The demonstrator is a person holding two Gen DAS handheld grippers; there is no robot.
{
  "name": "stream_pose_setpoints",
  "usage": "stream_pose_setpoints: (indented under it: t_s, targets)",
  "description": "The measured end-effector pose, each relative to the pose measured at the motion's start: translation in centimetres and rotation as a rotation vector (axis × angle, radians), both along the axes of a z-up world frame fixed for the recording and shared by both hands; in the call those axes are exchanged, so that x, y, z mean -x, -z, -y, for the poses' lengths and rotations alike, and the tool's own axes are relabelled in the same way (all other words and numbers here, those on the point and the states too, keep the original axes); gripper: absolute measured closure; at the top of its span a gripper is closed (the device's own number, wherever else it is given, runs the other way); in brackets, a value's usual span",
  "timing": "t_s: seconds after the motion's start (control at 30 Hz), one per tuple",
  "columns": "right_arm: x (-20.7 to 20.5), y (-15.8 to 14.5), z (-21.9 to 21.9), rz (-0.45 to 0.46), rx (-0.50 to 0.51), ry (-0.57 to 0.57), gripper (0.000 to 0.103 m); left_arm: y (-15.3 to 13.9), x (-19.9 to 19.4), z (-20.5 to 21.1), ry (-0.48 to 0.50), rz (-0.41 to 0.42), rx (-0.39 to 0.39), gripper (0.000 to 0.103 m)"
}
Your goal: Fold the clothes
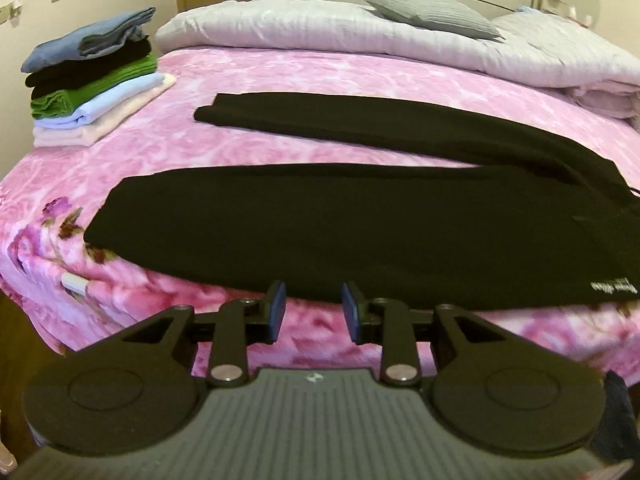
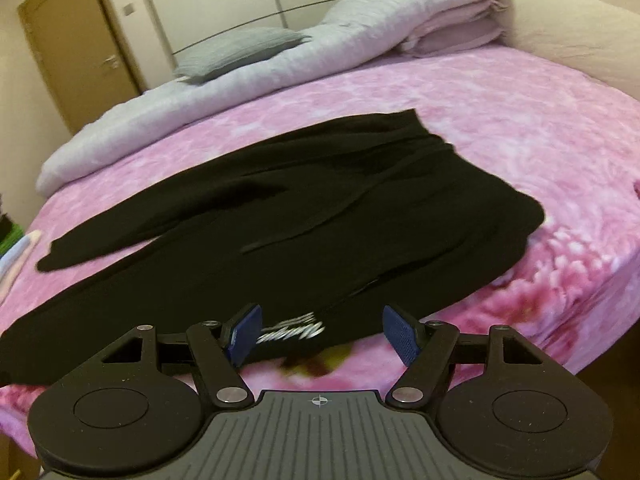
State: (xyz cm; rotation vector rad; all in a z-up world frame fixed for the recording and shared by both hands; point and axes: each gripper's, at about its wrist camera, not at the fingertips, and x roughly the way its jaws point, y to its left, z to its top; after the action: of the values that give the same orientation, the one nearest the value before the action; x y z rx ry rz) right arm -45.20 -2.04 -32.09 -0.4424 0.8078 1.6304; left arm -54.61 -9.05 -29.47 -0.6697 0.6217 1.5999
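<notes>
Black trousers (image 1: 304, 224) lie spread flat on the pink flowered bed (image 1: 168, 152), legs running to the left and the waist at the right with a small white label (image 1: 612, 286). My left gripper (image 1: 314, 312) hovers open at the near edge of the nearer leg, nothing between its blue pads. In the right wrist view the same trousers (image 2: 304, 216) fill the middle, white lettering (image 2: 292, 332) near the front edge. My right gripper (image 2: 322, 336) stands wide open just in front of that lettering, holding nothing.
A stack of folded clothes (image 1: 92, 80) in blue, black, green and pale colours sits at the bed's far left corner. A rolled pale quilt (image 1: 360, 36) and a grey pillow (image 1: 432, 14) lie along the far side. A wooden door (image 2: 76, 44) stands behind.
</notes>
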Motion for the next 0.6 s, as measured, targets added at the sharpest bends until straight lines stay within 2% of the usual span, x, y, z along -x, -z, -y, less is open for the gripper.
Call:
stream_pose_setpoints:
  t_s: [0.27, 0.6]
  targets:
    - [0.3, -1.4, 2.4, 0.003, -0.042, -0.003, 0.032, -1.2, -1.6, 2.9, 0.026, -0.019, -0.039, 0.075]
    - [-0.9, -2.4, 4.8, -0.018, -0.066, 0.006, 0.032, -2.3, -2.3, 4.7, 0.043, -0.027, -0.074, 0.073]
